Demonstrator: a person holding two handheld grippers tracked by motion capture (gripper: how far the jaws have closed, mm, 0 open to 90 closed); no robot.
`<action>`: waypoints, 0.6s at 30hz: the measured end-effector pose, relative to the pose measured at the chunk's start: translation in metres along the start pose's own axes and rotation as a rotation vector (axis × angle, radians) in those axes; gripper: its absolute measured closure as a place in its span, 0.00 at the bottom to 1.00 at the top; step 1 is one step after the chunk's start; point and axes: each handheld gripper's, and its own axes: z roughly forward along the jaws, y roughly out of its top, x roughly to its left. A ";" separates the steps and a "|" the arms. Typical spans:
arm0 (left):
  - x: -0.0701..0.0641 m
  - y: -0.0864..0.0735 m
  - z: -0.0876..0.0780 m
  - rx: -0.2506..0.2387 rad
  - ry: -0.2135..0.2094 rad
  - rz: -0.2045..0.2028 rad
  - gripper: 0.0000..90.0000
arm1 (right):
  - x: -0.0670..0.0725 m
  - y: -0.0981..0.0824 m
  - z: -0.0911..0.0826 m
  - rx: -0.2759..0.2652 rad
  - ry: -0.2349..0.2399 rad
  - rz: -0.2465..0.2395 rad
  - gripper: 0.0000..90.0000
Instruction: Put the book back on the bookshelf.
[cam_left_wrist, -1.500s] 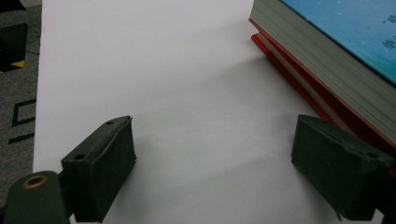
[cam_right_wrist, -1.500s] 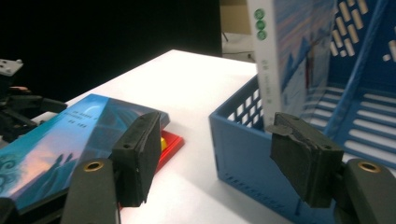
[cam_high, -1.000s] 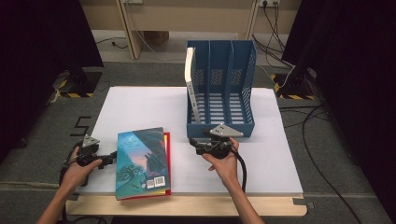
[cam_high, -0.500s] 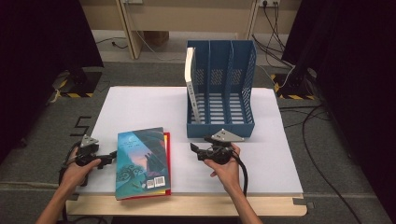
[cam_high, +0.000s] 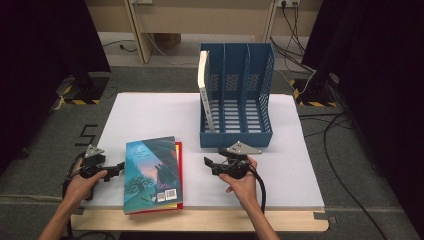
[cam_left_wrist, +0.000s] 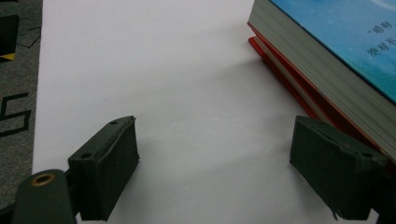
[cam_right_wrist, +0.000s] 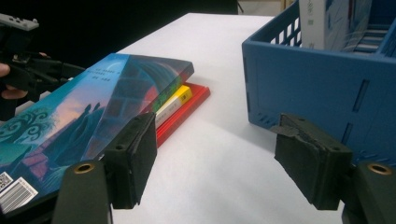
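High view: white tabletop (cam_high: 150, 115) carries a blue file rack (cam_high: 236, 95) at the far edge, right of centre, three slots. One white book (cam_high: 205, 90) stands upright in the rack's leftmost slot. A stack of books (cam_high: 152, 172) lies flat near the front edge, left of centre: teal-cover book on top, red one under it, red edge showing along the right side.

Left gripper (cam_high: 117, 167) sits at the front-left corner, just beside the stack's left side, pointing at it. Right gripper (cam_high: 207, 162) is in front of the rack's front wall, between rack and stack, pointing left toward the stack.

Left gripper view adds: jaws spread wide, nothing between them but bare tabletop; the stack's page edges run just beside the right jaw, contact unclear. It shows the top book is thick, with the red book under it.

Right gripper view adds: jaws wide apart, empty, the stack's near end behind the left jaw, the rack's front wall behind the right jaw. A yellow book (cam_right_wrist: 175, 100) shows sandwiched between the teal and the red one, not resolvable from above. The other gripper (cam_right_wrist: 28, 70) shows far left beyond the stack.

Versus 1 s ago: right gripper has moved slightly right and nearer the front edge. Left gripper, stack, rack unchanged.
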 end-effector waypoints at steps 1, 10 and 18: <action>0.000 0.000 0.000 -0.008 -0.005 -0.013 0.17 | 0.001 -0.001 0.001 0.004 0.002 0.004 0.34; -0.006 0.005 -0.007 -0.026 -0.028 -0.001 0.16 | 0.007 -0.003 0.006 0.022 0.034 0.001 0.33; -0.010 0.007 -0.011 -0.028 -0.036 0.005 0.18 | 0.010 -0.005 0.009 0.031 0.048 0.007 0.33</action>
